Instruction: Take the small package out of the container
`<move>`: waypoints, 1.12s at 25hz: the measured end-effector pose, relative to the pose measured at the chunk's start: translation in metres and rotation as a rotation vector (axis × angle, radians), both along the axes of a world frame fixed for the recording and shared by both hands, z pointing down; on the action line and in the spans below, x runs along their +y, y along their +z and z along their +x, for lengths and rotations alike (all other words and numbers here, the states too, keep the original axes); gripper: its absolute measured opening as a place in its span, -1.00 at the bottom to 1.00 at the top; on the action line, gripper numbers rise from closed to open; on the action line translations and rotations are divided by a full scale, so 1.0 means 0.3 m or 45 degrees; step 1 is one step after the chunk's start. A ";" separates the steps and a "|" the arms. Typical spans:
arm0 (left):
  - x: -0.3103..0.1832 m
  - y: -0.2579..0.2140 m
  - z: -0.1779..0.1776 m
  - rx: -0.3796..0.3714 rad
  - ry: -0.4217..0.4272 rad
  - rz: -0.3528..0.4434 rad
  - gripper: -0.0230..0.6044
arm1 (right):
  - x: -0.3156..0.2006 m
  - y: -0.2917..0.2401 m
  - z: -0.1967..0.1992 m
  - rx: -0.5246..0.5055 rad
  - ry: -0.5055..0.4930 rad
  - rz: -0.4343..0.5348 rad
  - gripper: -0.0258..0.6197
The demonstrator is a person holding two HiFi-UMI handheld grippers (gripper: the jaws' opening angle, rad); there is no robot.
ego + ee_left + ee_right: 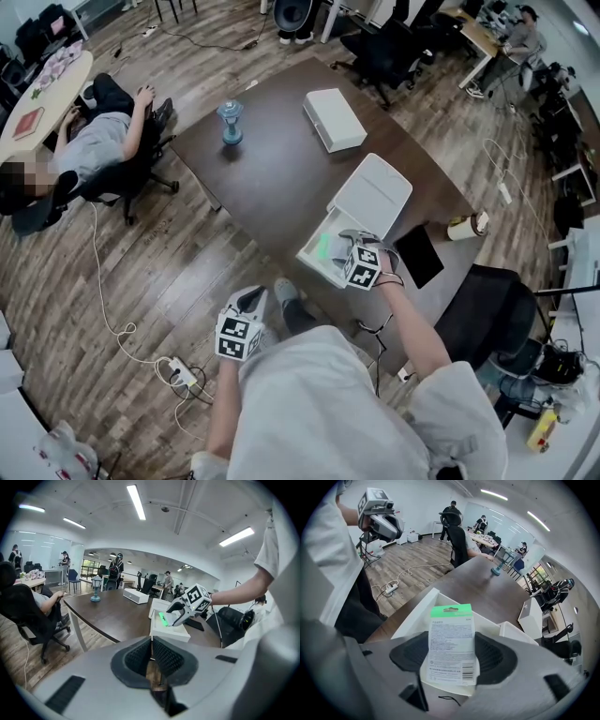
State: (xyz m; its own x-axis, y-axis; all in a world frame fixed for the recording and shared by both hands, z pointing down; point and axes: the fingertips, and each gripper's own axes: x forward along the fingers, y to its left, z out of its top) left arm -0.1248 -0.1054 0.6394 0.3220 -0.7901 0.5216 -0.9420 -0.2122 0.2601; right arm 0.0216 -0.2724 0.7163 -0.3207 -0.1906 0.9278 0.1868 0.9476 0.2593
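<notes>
A white open container (pixel 314 255) sits at the near edge of the dark table (pixel 272 178), its lid (pixel 372 195) folded back. My right gripper (pixel 349 246) hovers just above the container, pointing steeply down and shut on the small package (pixel 452 644), a white printed pack with a green top. The package (pixel 164 618) hangs over the container (pixel 169 631), clear of its floor. My left gripper (pixel 246 314) is off the table's front edge, above the floor. Its jaws (pixel 151 641) are shut with nothing between them.
A closed white box (pixel 334 119) and a blue lantern-like ornament (pixel 230 122) stand farther back on the table. A black tablet (pixel 419 255) and a cup (pixel 464 228) lie right of the container. A seated person (pixel 94 141) is at left, a black chair (pixel 487 314) at right.
</notes>
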 end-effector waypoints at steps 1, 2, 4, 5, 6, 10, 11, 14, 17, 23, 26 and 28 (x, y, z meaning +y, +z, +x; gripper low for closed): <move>0.004 0.000 0.002 0.000 0.004 0.001 -0.90 | 0.001 -0.007 -0.001 -0.014 0.015 0.005 0.04; 0.007 0.000 0.005 -0.001 0.008 0.002 -0.90 | 0.002 -0.014 -0.002 -0.030 0.031 0.009 0.04; 0.011 -0.002 0.011 -0.003 0.017 0.007 -0.90 | 0.001 -0.030 -0.005 -0.059 0.059 0.018 0.04; 0.013 -0.005 0.015 -0.004 0.022 0.010 -0.90 | 0.002 -0.039 -0.005 -0.069 0.069 0.025 0.04; 0.015 -0.008 0.019 -0.004 0.027 0.012 -0.90 | 0.003 -0.048 -0.004 -0.076 0.076 0.033 0.04; 0.036 -0.016 0.035 -0.003 0.047 0.025 -0.90 | 0.018 -0.080 0.000 -0.113 0.117 0.042 0.04; 0.041 -0.018 0.038 0.000 0.048 0.028 -0.90 | 0.021 -0.085 0.003 -0.122 0.129 0.043 0.04; 0.053 -0.018 0.042 0.004 0.042 0.034 -0.90 | 0.028 -0.100 0.009 -0.154 0.158 0.042 0.04; 0.066 -0.019 0.041 0.004 0.038 0.041 -0.90 | 0.040 -0.110 0.014 -0.173 0.183 0.042 0.04; 0.086 -0.069 0.043 -0.032 -0.037 0.131 -0.90 | 0.101 -0.117 0.049 -0.216 0.247 0.000 0.04; 0.099 -0.089 0.041 -0.001 -0.080 0.162 -0.91 | 0.132 -0.123 0.066 -0.251 0.293 -0.017 0.04; 0.116 -0.087 0.037 -0.003 -0.101 0.161 -0.91 | 0.154 -0.129 0.072 -0.290 0.330 -0.033 0.04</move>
State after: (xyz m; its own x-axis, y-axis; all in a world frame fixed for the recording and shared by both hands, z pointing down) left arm -0.1136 -0.0707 0.6132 0.2548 -0.8725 0.4169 -0.9577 -0.1682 0.2335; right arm 0.0432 -0.2262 0.6776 -0.4641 -0.2703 0.8436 -0.1210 0.9627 0.2418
